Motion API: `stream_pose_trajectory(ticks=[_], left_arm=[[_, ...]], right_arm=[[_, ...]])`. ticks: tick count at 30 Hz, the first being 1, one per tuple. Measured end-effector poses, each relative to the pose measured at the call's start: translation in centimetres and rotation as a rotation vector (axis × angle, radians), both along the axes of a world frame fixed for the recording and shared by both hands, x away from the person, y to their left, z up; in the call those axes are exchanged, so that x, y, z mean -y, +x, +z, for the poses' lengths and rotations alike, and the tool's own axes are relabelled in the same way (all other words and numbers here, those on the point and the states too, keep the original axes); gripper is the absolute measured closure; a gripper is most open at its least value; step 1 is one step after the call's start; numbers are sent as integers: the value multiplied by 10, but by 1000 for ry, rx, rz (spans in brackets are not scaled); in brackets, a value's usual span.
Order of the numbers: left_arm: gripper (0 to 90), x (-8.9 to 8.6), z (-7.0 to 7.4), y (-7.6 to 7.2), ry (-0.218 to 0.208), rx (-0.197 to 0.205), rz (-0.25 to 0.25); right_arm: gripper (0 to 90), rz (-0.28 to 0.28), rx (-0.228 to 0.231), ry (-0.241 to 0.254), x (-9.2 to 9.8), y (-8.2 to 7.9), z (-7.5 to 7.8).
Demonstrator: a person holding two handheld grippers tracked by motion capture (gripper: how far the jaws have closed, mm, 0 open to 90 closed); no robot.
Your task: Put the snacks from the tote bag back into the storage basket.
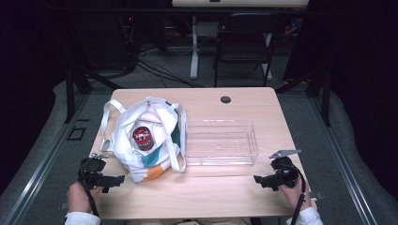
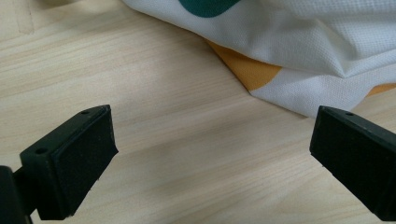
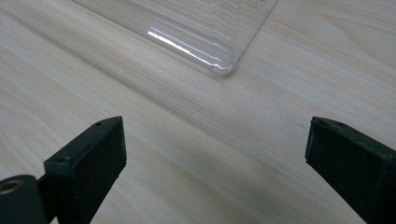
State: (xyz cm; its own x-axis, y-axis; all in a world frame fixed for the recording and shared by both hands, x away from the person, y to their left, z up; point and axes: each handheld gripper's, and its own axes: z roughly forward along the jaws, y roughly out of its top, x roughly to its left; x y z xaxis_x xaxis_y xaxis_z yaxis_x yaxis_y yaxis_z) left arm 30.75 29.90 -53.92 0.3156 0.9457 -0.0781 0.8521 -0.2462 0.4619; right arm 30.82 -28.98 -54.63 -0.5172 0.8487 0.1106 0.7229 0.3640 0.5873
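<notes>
Both jaws apart; bag (image 1: 148, 140) just beyond left gripper (image 1: 119, 178) (untouched).

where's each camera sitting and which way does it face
High view: above the person's side, facing forward and down on the table; both hands, left gripper, right gripper.
Left gripper view: on that gripper, facing the tote bag; open fingers.
Right gripper view: facing the clear tray; open fingers.
High and left share the bag.
</notes>
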Motion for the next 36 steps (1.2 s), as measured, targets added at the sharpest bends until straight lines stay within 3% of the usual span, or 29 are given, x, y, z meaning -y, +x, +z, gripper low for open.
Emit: stream_pose_trajectory(ticks=[9,11,13,19,22,25,27,32,35,36], left_arm=[[7,-3,0,-2,1,7,7],[0,-4,0,-3,-35,13,19],[0,-6,2,-5,-121,26,47],[0,-4,5,-6,-100,29,49],[0,-3,8,-5,-122,30,47],[0,-2,18,-6,-112,63,45],[0,-1,22,-7,-113,72,45],[0,-2,34,-10,-197,139,43],[0,1,41,-10,-202,145,29],[0,2,43,-10,-228,159,14]], right_arm=[[58,25,-13,-15,-7,-1,-1],[62,23,-15,-15,-7,-1,-2],[65,23,-20,-19,-7,-2,-2],[77,14,-19,-31,-8,-2,-4],[79,16,-19,-34,-8,-2,-4],[79,17,-17,-25,-8,-2,-4],[79,25,-20,-46,-7,-1,-3],[82,25,-21,-31,-9,-1,-4],[84,21,-26,-47,-8,0,-3],[84,17,-22,-35,-8,0,-4]])
